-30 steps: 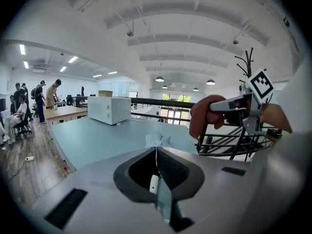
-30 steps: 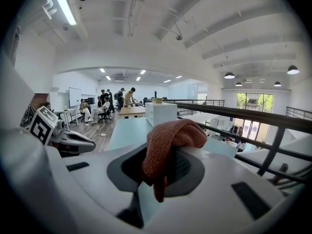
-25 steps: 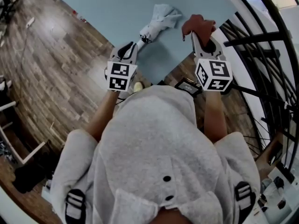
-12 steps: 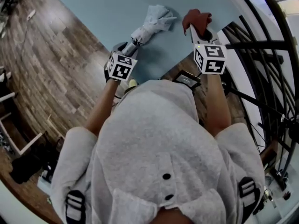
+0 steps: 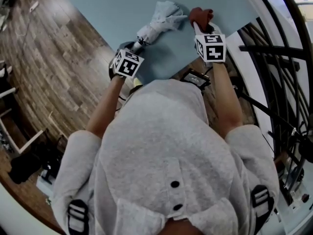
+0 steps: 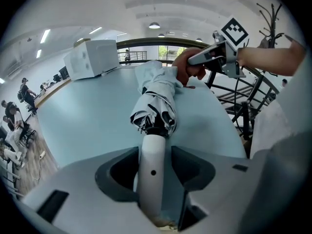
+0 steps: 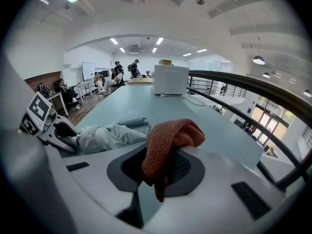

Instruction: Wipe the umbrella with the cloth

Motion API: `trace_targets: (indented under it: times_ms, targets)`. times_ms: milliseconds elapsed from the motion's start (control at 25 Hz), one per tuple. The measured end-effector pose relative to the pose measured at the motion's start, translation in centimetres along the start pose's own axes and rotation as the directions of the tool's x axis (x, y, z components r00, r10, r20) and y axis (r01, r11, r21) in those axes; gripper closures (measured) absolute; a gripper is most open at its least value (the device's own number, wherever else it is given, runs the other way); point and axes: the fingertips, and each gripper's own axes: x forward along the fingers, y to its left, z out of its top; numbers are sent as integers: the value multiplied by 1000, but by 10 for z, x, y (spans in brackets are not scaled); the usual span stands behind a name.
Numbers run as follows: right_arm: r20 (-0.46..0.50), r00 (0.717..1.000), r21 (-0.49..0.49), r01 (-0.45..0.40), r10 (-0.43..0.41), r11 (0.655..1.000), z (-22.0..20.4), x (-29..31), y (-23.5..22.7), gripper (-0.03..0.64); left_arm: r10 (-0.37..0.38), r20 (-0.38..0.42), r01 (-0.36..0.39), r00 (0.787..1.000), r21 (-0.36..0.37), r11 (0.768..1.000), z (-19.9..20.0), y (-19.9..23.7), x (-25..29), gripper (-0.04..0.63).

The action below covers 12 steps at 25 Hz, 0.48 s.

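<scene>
Left gripper view: the left gripper has just opened its jaws wide, with the handle loose between them. The umbrella lies on the table. The right gripper pinches the cloth just beside the umbrella.

I read the umbrella as pale grey with a white handle, and the cloth as rust red. The desk is light blue, the floor brown wood-grain planks.

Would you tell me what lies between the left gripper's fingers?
The umbrella's white handle, in the left gripper view; the left gripper has just been opening, fingers clear of it.
</scene>
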Motion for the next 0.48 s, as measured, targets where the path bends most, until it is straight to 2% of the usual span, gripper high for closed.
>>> trace_targets:
  times_ms: [120, 240, 480]
  targets:
    - [-36, 999, -1, -34, 34, 999, -11, 14, 10, 547, -13, 2, 13, 1000, -17, 1000, 0, -2, 0, 393]
    - [-55, 997, -9, -57, 56, 998, -18, 24, 16, 547, -22, 7, 22, 1000, -7, 1000, 2, -7, 2, 436]
    - [-85, 992, -63, -103, 97, 993, -22, 42, 31, 547, -24, 4, 24, 1000, 9, 1000, 3, -7, 4, 439]
